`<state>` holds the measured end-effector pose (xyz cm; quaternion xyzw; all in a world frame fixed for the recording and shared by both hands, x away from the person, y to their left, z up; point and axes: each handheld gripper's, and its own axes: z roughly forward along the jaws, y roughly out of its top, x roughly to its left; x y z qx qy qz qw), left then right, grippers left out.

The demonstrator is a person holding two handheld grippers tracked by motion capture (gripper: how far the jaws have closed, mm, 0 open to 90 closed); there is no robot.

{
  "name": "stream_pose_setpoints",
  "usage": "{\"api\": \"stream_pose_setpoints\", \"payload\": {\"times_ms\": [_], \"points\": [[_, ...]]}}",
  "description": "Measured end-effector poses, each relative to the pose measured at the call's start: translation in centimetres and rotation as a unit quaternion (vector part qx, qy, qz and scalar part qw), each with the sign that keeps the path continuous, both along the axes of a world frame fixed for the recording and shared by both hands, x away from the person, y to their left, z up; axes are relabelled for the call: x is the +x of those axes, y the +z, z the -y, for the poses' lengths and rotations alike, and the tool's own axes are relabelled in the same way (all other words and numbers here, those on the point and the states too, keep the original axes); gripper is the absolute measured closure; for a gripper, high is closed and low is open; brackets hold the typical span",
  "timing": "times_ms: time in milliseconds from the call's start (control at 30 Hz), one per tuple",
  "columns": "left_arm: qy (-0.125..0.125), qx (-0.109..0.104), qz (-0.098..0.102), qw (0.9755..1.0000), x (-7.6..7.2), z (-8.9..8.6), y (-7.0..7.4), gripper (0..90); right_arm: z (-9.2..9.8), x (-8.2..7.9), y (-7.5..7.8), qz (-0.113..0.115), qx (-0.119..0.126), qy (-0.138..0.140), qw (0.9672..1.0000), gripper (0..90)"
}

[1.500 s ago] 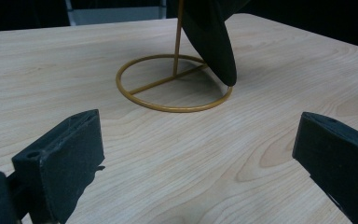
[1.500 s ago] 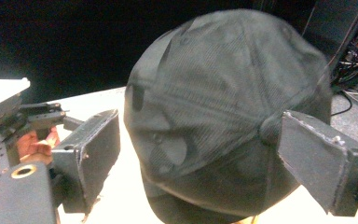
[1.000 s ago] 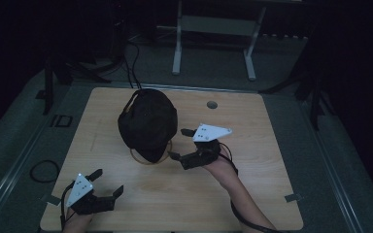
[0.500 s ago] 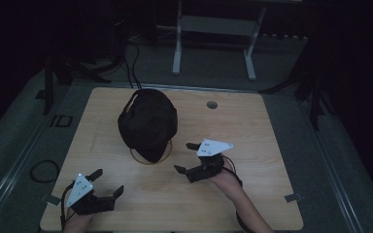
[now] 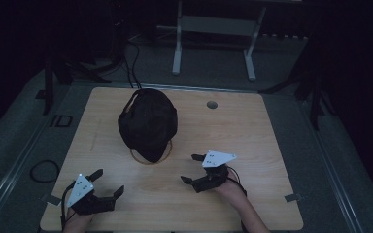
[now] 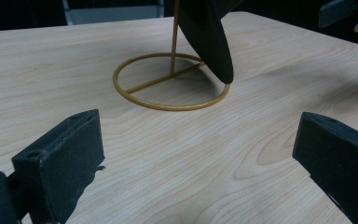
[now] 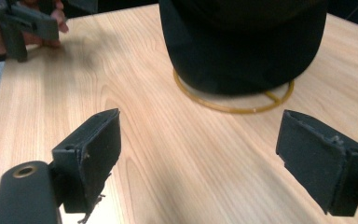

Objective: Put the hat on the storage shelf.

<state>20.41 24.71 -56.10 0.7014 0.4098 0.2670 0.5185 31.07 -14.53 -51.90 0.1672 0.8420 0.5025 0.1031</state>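
Left gripper view: jaws spread wide at the bottom corners, nothing between them, bare table (image 6: 121,135) under the gap. Ahead of the gap, a gold ring base (image 6: 170,81) flat on the wood, with a crossbar and a thin upright rod rising from it. Just right of the rod, the black brim of a cap (image 6: 209,37) hanging down, tip level with the ring's right edge; whether touching, cannot tell. Far beyond the right jaw, top corner, a bit of the right gripper (image 6: 342,10) and fingertips.

Right gripper view: jaws likewise released, wide apart, empty. Straight ahead of the gap, the cap (image 7: 242,46) seen broadside as a dark dome hiding the rod, gold ring (image 7: 233,105) peeking out beneath it. Far beyond the left jaw, the left gripper (image 7: 21,23) in a hand.

High view: left gripper (image 5: 109,182) low over the near left corner, jaws open, aimed right and slightly forward toward the cap (image 5: 148,124). Right gripper (image 5: 192,168) near the middle of the near edge, jaws open, aimed left toward the cap, forearm coming in from the bottom. Cap on its stand well apart from both, left of centre.
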Motion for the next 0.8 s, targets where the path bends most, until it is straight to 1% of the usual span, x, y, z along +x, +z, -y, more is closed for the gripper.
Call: {"api": "stream_pose_setpoints", "payload": {"times_ms": [233,333,400,500,567,667,800], "points": [[-0.001,-0.003,-0.001,1.0000,0.0,0.0,0.0,2.3,1.4,-0.1,-0.9,-0.002,-0.007,-0.008,0.9999,14.1],[-0.002,0.002,-0.004,1.0000,0.1,0.0,0.0,2.3,1.9,-0.2,-1.4,-0.006,-0.009,-0.010,0.9999,14.2],[0.000,0.002,-0.004,1.0000,0.1,0.0,0.0,2.3,2.3,-0.3,-1.6,-0.008,-0.003,-0.008,0.9999,14.2],[0.001,-0.001,-0.005,1.0000,0.1,0.0,-0.1,2.3,2.8,-0.4,-1.8,-0.008,-0.004,-0.011,0.9999,14.2],[0.001,0.001,-0.006,1.0000,0.1,-0.1,-0.1,2.3,3.1,-0.5,-2.0,-0.010,-0.003,-0.013,0.9999,14.2],[0.000,0.000,-0.006,1.0000,0.1,-0.1,-0.1,2.3,3.6,-0.5,-2.2,-0.009,-0.010,-0.017,0.9998,14.2],[0.001,-0.003,-0.007,1.0000,0.1,-0.1,-0.1,2.3,4.3,-0.6,-2.5,-0.013,-0.011,-0.021,0.9996,14.2]]}}
